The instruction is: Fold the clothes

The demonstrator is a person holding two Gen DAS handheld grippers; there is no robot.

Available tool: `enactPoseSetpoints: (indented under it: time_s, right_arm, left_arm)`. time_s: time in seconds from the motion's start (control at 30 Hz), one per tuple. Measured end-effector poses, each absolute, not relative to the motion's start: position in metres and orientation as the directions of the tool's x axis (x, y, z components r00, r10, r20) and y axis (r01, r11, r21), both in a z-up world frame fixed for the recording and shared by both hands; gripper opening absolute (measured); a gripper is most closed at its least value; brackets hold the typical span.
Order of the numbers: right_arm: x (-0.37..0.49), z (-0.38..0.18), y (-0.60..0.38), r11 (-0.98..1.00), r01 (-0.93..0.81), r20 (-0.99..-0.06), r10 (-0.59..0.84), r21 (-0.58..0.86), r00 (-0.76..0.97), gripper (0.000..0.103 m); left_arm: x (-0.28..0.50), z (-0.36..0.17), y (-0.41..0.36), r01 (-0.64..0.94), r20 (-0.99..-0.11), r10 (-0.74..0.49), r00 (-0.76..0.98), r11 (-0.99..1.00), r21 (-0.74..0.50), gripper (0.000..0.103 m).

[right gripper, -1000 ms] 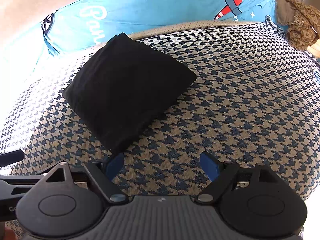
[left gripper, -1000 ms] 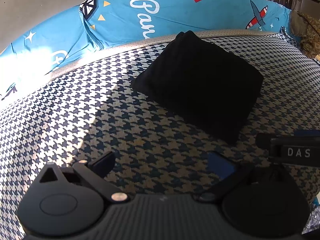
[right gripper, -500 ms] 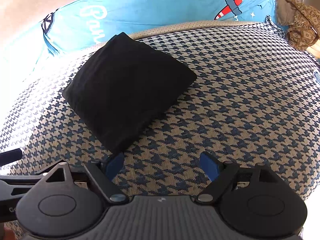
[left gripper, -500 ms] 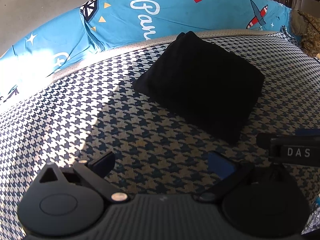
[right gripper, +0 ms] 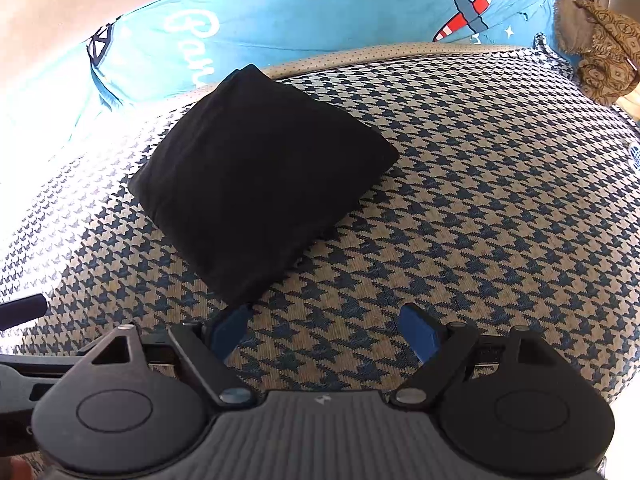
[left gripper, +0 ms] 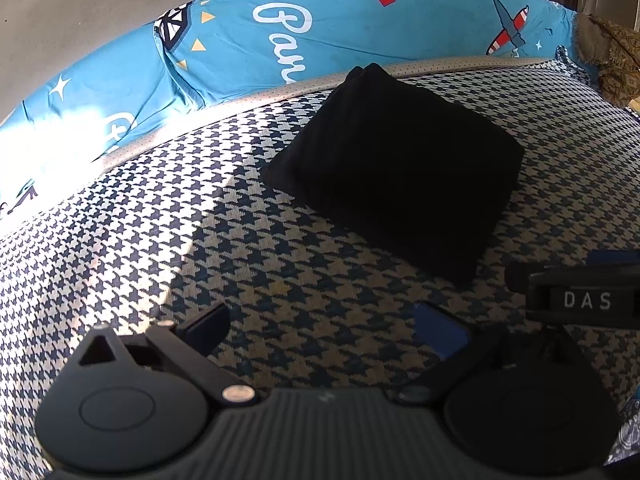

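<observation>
Along the far left, a blue printed sheet [left gripper: 240, 48] with white script and a toy aeroplane rises like a low wall behind the work surface, and a pale dotted strip [left gripper: 256, 98] marks where that wall meets the houndstooth cover [left gripper: 120, 232]. The left part of the cover lies in bright sun and is bare, giving wide free room on that side; the near middle, just ahead of both tools, is bare too. The left gripper [left gripper: 320, 326] hangs low over this bare patch with its jaws spread wide and nothing between them. The folded black garment [left gripper: 396, 168] sits ahead of it and a little to the right, flat on the cover as a thick, roughly square bundle turned corner-on, its far corner reaching up to the dotted strip, well apart from the left fingertips. In the right wrist view the same garment [right gripper: 260, 176] lies ahead and to the left, its near corner coming down to just beside the left blue pad of the right gripper [right gripper: 324, 330]; whether they touch I cannot tell. That gripper also stands wide apart and empty. To its right the cover [right gripper: 500, 184] runs clear and open out to its curved edge, where a brown patterned cloth [right gripper: 600, 52] is heaped at the far right corner.
</observation>
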State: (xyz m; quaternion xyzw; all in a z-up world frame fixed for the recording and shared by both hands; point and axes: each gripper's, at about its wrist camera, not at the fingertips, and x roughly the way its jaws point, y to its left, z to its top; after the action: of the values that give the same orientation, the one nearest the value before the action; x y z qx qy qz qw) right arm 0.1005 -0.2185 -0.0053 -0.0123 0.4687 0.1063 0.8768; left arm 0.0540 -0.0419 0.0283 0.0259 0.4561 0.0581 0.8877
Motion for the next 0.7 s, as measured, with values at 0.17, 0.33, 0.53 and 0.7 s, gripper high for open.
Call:
enactPoseSetpoints:
  time_s: [0.17,0.33,0.53,0.7]
  right_arm:
    - [0.1005,-0.005,-0.218,0.977,-0.197,-0.825,0.177,0.081,0.538,0.084]
    - [0.1004,-0.0053,-0.2181,0.978,-0.192,-0.825,0.173,0.079,0.538,0.084]
    - [0.1009,-0.0051,-0.2188,0.979,-0.189,-0.825,0.172,0.08,0.539,0.084]
    - [0.1009,-0.0051,-0.2189,0.979,-0.189,-0.825,0.17,0.079,0.539,0.084]
  left_arm:
    - [0.0536,0.0286,-0.0406,-0.079,-0.805,0.127,0.58,0.992,0.1,0.103]
    - [0.0528,0.0292,-0.0417,-0.077,-0.8,0.133,0.585,0.991,0.108,0.103]
    - [0.053,0.0294,-0.0423,-0.075,-0.806,0.123,0.58,0.992,0.098,0.103]
    - [0.053,0.0291,-0.041,-0.078,-0.809,0.117,0.575,0.993,0.088,0.103]
